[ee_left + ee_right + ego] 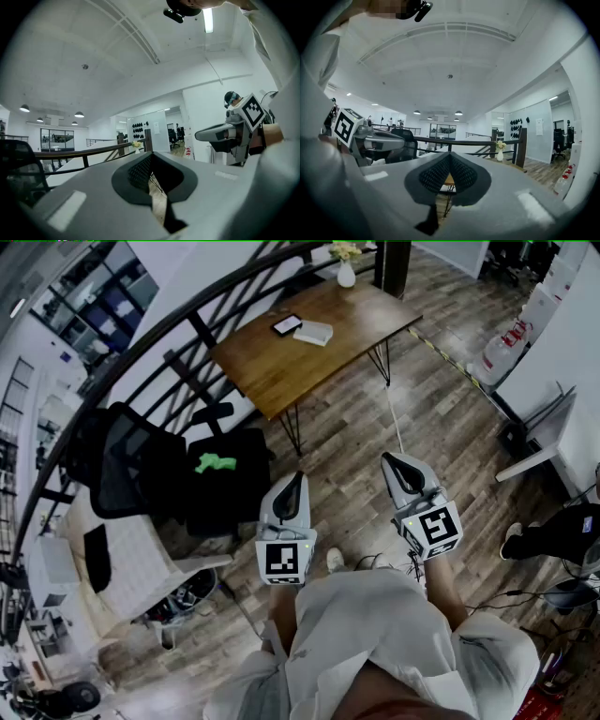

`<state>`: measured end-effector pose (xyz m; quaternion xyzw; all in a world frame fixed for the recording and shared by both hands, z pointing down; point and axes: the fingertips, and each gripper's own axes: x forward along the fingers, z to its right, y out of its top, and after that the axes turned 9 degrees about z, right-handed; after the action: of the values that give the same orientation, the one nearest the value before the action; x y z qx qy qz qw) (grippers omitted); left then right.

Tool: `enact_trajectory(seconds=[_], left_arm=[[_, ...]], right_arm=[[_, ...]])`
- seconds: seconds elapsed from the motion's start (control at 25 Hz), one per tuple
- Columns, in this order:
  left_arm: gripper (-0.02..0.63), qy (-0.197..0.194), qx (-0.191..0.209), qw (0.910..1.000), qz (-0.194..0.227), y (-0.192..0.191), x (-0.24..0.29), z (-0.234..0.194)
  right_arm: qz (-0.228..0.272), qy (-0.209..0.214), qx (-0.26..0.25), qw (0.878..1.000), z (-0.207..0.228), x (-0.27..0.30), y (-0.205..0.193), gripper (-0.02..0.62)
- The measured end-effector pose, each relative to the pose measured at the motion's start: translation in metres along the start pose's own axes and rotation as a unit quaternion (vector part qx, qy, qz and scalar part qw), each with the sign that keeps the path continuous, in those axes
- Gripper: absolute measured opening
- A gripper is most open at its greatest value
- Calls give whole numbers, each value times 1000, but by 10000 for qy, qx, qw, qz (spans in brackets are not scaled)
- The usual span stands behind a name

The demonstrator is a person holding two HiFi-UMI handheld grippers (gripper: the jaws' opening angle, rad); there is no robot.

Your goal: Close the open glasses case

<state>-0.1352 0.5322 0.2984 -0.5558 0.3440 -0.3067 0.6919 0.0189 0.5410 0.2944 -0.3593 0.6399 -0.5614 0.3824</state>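
A wooden table stands far ahead of me. On it lie a pale, flat case-like object and a small dark object beside it; it is too small to tell whether the case is open. Both grippers are held close to my body, well short of the table. My left gripper is shut with nothing in it. My right gripper is also shut and empty. The right gripper shows in the left gripper view, and the left gripper shows in the right gripper view.
A white vase stands at the table's far end. A black office chair and a black stool with a green item stand at left by the dark railing. At right are a white desk, another person's shoe and floor cables.
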Motion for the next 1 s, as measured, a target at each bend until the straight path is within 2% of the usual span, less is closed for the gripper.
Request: enact_trajectory(seconds=[0.16,0.48,1.0], left_arm=[[19,-60,-88,9999,61,-5,1,-21],[20,-248,-278,9993,31,-22,9,-50],[19,-312,-247,9991,136,-28,59,-81]], right_arm=[[-39,-50,174,9998,-14,23,-10,2],[-252,-244,99,9993,-34,51,-26,3],[-204,-169,63,9996,-10,104,-30,3]])
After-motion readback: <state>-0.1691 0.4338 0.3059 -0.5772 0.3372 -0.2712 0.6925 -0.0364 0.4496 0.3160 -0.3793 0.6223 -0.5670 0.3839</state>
